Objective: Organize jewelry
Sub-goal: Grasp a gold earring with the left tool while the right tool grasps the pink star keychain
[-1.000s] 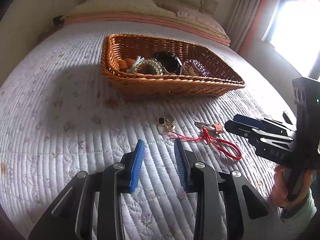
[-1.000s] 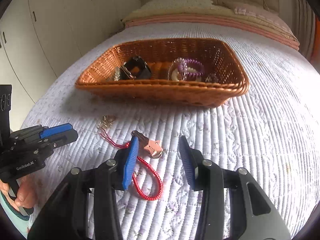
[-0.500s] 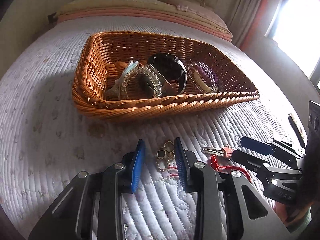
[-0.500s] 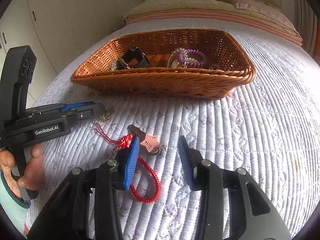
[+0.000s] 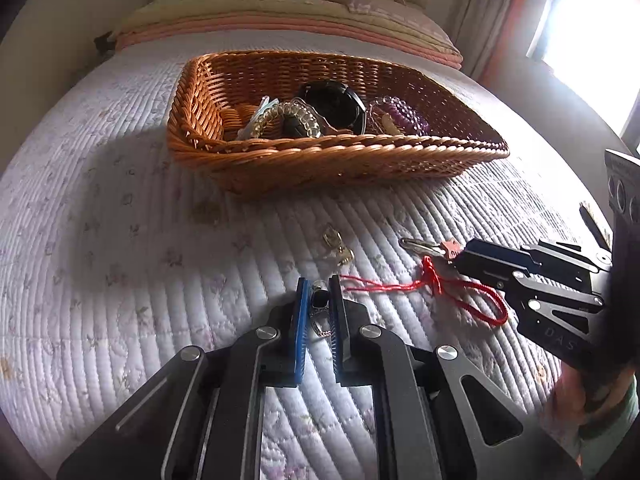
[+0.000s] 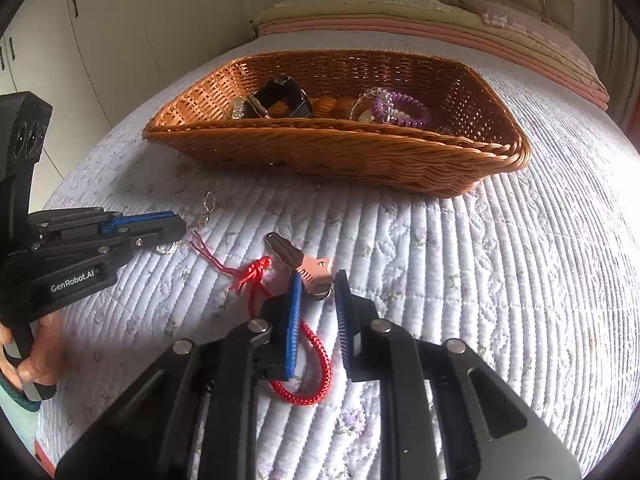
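Note:
My left gripper [image 5: 318, 288] is shut on a small earring with a black stone [image 5: 320, 306], just above the quilt; it also shows in the right wrist view [image 6: 176, 236]. A second gold earring [image 5: 336, 246] lies on the quilt ahead of it. My right gripper [image 6: 316, 284] is open, its jaws on either side of the pink key tag [image 6: 316, 270] of a key [image 5: 424, 246] on a red cord [image 6: 308, 364]. A wicker basket [image 5: 320, 160] beyond holds a black bangle [image 5: 336, 104], a clear bead bracelet [image 5: 288, 114] and a purple coil bracelet [image 6: 400, 110].
Everything lies on a quilted white bedspread [image 6: 480, 280]. Folded pink and cream bedding [image 5: 280, 20] is stacked at the head of the bed. White wardrobe doors [image 6: 120, 20] stand to the left, a bright window [image 5: 592, 20] to the right.
My left gripper has closed on one earring and drawn back from the basket, leaving the other on the quilt. My right gripper has moved forward around the key tag and narrowed.

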Demonstrator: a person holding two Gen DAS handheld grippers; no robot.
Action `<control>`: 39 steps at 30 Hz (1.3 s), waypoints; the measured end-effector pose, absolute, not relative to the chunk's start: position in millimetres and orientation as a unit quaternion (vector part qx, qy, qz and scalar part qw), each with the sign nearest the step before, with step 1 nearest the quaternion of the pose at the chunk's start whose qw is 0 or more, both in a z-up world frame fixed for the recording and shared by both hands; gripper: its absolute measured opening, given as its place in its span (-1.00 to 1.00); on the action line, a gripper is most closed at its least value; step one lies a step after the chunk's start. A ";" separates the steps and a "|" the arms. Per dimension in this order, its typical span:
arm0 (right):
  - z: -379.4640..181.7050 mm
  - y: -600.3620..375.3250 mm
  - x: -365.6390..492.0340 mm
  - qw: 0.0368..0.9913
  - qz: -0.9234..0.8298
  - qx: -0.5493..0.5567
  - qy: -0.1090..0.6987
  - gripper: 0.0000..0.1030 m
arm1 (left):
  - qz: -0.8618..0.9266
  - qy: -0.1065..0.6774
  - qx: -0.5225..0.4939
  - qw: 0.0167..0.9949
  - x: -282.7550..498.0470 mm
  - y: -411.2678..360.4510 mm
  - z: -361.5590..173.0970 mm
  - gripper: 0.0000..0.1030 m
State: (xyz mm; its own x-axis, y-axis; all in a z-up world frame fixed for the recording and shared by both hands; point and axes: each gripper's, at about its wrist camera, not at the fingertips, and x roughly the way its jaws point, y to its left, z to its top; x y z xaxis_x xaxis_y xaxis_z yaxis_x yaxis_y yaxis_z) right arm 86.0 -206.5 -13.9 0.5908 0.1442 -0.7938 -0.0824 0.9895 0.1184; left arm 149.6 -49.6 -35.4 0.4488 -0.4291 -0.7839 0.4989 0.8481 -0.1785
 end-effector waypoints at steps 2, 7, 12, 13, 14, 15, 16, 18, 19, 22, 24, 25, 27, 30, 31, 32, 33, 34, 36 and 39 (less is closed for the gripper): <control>-13.6 -204.5 85.2 0.893 0.062 0.031 0.445 -0.73 | -0.274 0.447 0.038 0.850 143.8 -43.3 -35.3 -0.85; -10.8 -205.3 81.3 0.895 0.055 0.031 0.442 -0.73 | -0.279 0.447 0.035 0.849 126.8 -32.9 -34.7 -0.85; -9.2 -210.1 73.4 0.895 0.022 0.028 0.445 -0.73 | -0.282 0.443 0.032 0.850 111.3 -26.2 -34.7 -0.85; -9.3 -212.1 70.9 0.894 0.013 0.027 0.447 -0.73 | -0.283 0.442 0.030 0.851 110.0 -25.7 -34.8 -0.85; -9.6 -214.4 68.0 0.894 0.003 0.026 0.448 -0.73 | -0.284 0.441 0.028 0.851 106.2 -24.2 -35.9 -0.85; -9.9 -216.8 64.7 0.893 -0.006 0.026 0.450 -0.73 | -0.285 0.440 0.025 0.851 105.2 -22.7 -36.4 -0.85; -10.0 -218.9 61.1 0.892 -0.014 0.026 0.451 -0.73 | -0.286 0.440 0.022 0.851 104.8 -21.4 -37.0 -0.85; -9.7 -224.7 51.1 0.890 -0.029 0.030 0.453 -0.73 | -0.287 0.438 0.018 0.851 104.9 -20.1 -37.6 -0.85; -9.0 -226.9 45.2 0.890 -0.035 0.031 0.453 -0.73 | -0.288 0.437 0.017 0.852 104.3 -19.7 -37.8 -0.85; -7.6 -231.5 27.9 0.890 -0.050 0.036 0.452 -0.73 | -0.288 0.435 0.015 0.853 104.2 -19.0 -37.7 -0.85; -9.5 -230.5 20.1 0.886 -0.042 0.044 0.460 -0.73 | -0.287 0.434 0.013 0.854 102.2 -16.0 -38.0 -0.85; -10.8 -229.2 17.4 0.884 -0.035 0.046 0.463 -0.73 | -0.287 0.434 0.014 0.854 101.7 -16.3 -38.0 -0.85; -12.0 -224.1 11.9 0.881 -0.018 0.044 0.470 -0.73 | -0.287 0.432 0.016 0.855 101.0 -17.2 -38.2 -0.85; -12.4 -217.6 4.6 0.876 0.013 0.047 0.481 -0.72 | -0.289 0.433 0.012 0.854 100.5 -16.8 -38.1 -0.85; -11.5 -215.0 3.3 0.877 0.015 0.043 0.479 -0.72 | -0.290 0.433 0.009 0.853 100.6 -16.2 -38.0 -0.85; -10.7 -215.1 1.0 0.878 0.014 0.039 0.477 -0.71 | -0.292 0.434 0.005 0.852 100.9 -15.3 -38.0 -0.85; -10.4 -216.2 -0.1 0.879 0.012 0.036 0.476 -0.68 | -0.293 0.434 0.002 0.852 101.0 -14.1 -38.1 -0.85; -10.5 -218.2 -0.4 0.879 0.010 0.036 0.475 -0.62 | -0.295 0.434 -0.001 0.851 101.2 -12.7 -38.3 -0.85; -11.5 -224.6 1.3 0.878 0.008 0.042 0.476 -0.58 | -0.296 0.434 -0.004 0.851 101.0 -10.8 -38.3 -0.85; -14.4 -229.6 10.9 0.877 0.014 0.046 0.479 -0.57 | -0.298 0.434 -0.004 0.850 100.7 -9.8 -38.0 -0.85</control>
State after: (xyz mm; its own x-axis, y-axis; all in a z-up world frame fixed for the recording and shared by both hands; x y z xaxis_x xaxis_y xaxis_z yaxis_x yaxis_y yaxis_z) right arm 10.9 -229.6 -14.4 0.5408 0.0697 -0.8383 0.0190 0.9953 0.0950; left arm 100.7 -9.8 -38.0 0.4459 -0.5098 -0.7357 0.5026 0.8228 -0.2655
